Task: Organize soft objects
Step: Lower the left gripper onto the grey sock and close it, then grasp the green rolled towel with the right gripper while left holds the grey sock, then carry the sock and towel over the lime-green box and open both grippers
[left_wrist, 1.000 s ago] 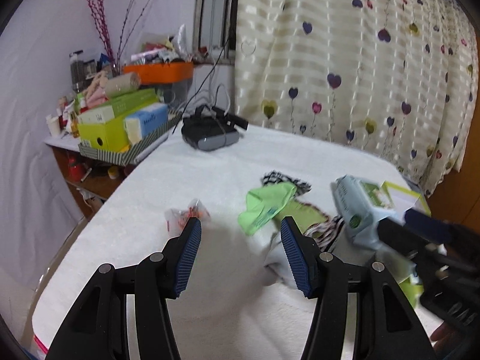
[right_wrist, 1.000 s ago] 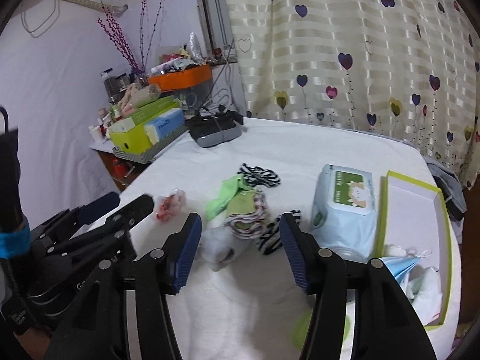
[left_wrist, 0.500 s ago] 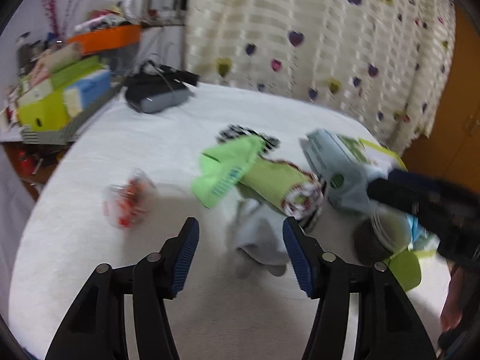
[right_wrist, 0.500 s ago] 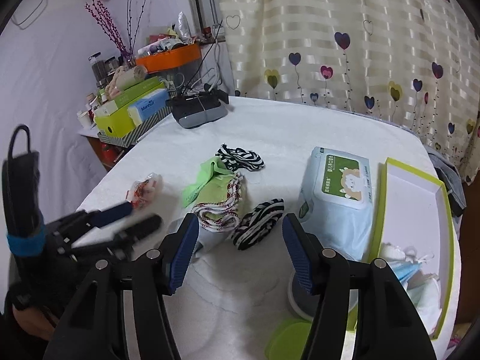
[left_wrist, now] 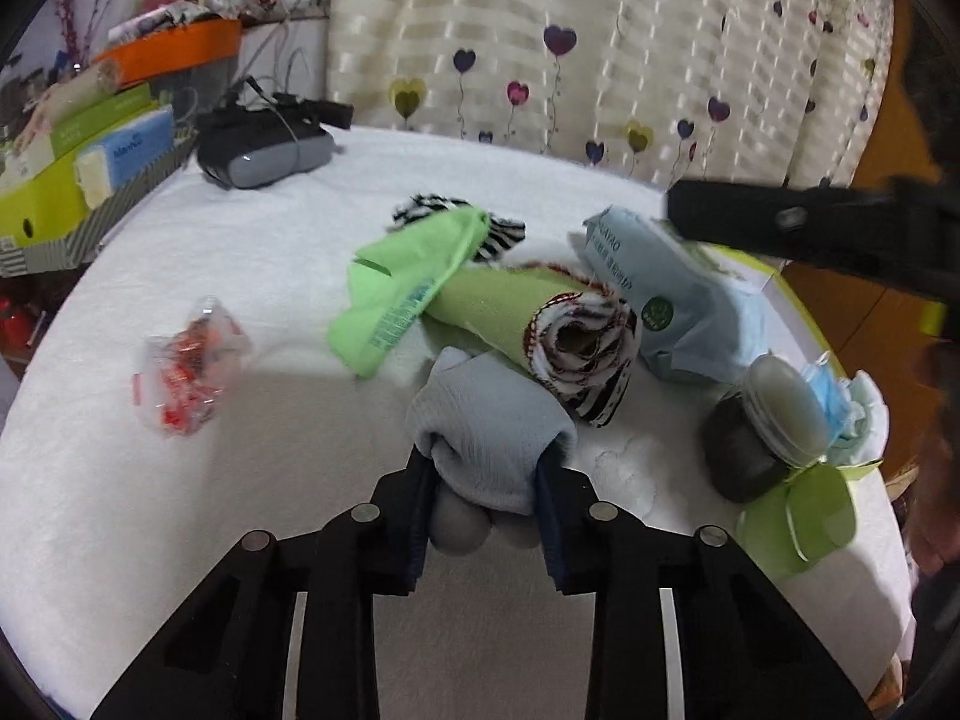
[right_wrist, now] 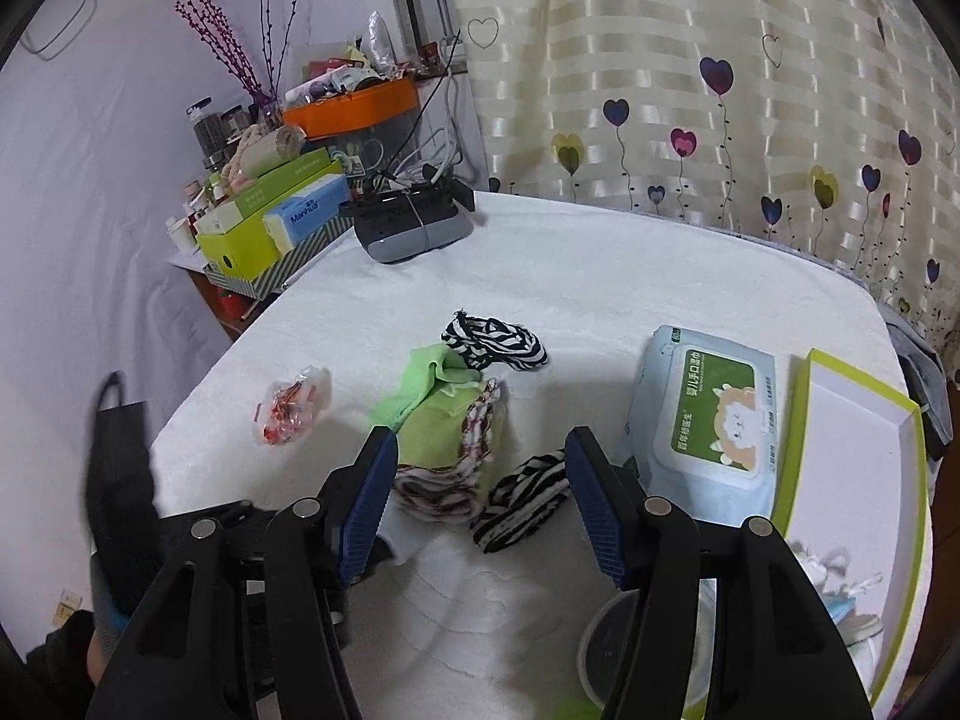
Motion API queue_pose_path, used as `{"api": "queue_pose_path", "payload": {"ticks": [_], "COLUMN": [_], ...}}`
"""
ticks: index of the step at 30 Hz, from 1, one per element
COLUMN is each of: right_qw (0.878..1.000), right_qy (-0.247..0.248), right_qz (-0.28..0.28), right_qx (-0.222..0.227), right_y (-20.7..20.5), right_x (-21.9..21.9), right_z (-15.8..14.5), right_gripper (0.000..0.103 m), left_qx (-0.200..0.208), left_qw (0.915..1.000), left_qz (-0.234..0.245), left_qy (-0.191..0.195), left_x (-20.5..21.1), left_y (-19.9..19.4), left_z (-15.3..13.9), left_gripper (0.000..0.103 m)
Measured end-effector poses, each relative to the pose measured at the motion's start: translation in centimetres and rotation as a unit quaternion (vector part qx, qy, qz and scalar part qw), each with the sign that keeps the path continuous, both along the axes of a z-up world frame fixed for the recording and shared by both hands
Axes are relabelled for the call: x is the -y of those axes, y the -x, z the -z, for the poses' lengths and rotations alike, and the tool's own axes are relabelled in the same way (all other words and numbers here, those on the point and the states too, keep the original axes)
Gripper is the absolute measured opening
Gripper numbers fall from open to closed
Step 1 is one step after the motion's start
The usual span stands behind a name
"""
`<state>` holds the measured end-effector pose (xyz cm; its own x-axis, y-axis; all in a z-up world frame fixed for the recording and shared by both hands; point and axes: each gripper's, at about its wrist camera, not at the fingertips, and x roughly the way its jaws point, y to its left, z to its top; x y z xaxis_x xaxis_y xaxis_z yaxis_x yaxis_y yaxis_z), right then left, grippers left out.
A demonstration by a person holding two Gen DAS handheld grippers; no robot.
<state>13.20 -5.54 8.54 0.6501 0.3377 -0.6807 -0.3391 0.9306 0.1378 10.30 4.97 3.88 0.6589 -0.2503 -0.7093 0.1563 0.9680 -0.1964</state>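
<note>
My left gripper is shut on a pale blue sock at the near edge of the pile on the white table. Behind it lie a rolled green cloth with a red and white trim, a bright green cloth and a black and white striped piece. My right gripper is open and empty, above the rolled cloth and a striped piece. Another striped piece lies farther back. Only a corner of the blue sock shows in the right wrist view.
A pack of wet wipes lies right of the pile, next to a green-edged box holding masks. A dark jar and a green lid stand near the front right. A small candy bag lies left. A grey device and stacked boxes are at the back.
My left gripper has moved forward to the pile and shut on the pale blue sock. My right gripper stayed open and shifted slightly over the cloths.
</note>
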Motion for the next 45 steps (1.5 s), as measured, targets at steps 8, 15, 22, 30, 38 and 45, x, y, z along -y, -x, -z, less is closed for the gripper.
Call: {"api": "queue_pose_path", "payload": {"ticks": [8,15,22,30,38,45], "right_qw": [0.998,0.995,0.991,0.991,0.997,0.999], "right_qy": [-0.008,-0.004,0.054,0.047,0.021,-0.008], "right_qz": [-0.041,-0.062,-0.041,-0.027,-0.051,-0.041], "right_qx": [-0.039,-0.078,-0.118,-0.125,-0.058,0.015], "right_y": [-1.7,-2.2,-3.0,-3.3,0.9,5.6], "right_x": [-2.2,-5.4,-7.6,-7.5,-6.4,-2.9], "right_z": [1.3,3.5,7.2,8.6,4.9,0.4], "right_gripper": [0.059,0.059,0.059,0.040,0.029,0.029], "left_qx": [0.021,0.030,0.023,0.027,0.055,0.091], "left_qw": [0.9983,0.9963,0.9939,0.9935,0.9937,0.9940], "left_qz": [-0.048,-0.076,-0.098,-0.102,-0.093,-0.057], "left_qy": [0.024,0.026,0.044,0.042,0.030,0.022], "left_x": [-4.8,-7.6,-9.5,-9.7,-8.6,-5.0], "left_y": [3.4,4.6,4.8,5.2,6.4,7.1], "left_z": [-1.7,-2.1,-1.5,-2.0,-5.1,-9.2], "left_gripper": [0.027,0.027,0.028,0.028,0.028,0.028]}}
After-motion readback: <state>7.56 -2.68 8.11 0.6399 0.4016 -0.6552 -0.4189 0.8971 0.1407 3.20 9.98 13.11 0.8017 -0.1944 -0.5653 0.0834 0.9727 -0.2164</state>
